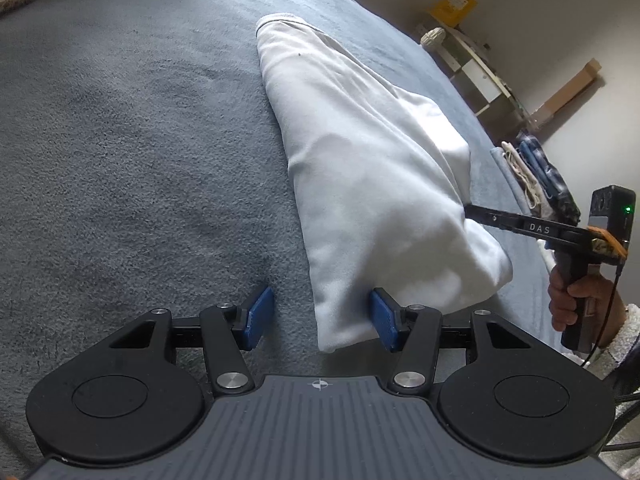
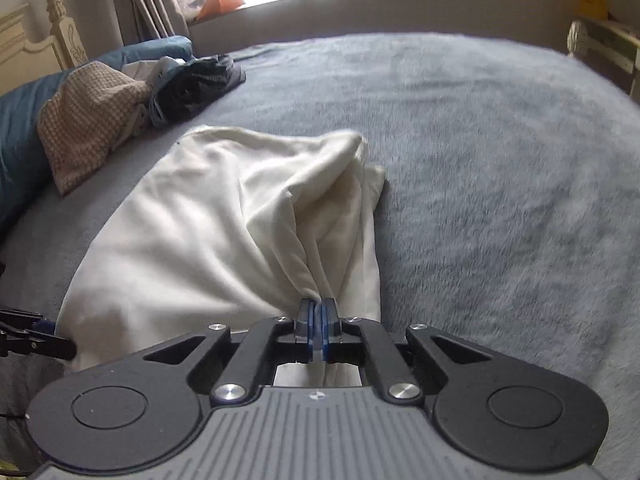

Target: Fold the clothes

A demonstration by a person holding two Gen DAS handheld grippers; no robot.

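In the left wrist view, a long white soft cloth garment [image 1: 360, 160], folded lengthwise, runs from the upper middle of the frame down to the lower middle, lying on a grey-blue fleecy bed cover [image 1: 120, 140]. The left gripper [image 1: 320, 318] sits at the bottom centre with its blue pads spread apart; the near corner of the garment lies between them, just beside the right-hand pad, and nothing is clamped. At the right edge, a hand [image 1: 576, 300] holds the black handle of the right gripper [image 1: 470, 212], whose tip is buried in the garment's right side. A stack of folded blue and cream clothes [image 1: 536, 176] lies at the right, above that gripper.

In the right wrist view, the right gripper [image 2: 319, 312] at the lower centre has its pads pinched together on a bunched fold of the garment [image 2: 224, 220], which spreads toward the middle left. A brown checked cushion [image 2: 88, 120] and a dark crumpled garment [image 2: 196, 84] lie at the upper left on the cover [image 2: 500, 160]. The left gripper [image 2: 40, 332] pokes in at the lower left edge.
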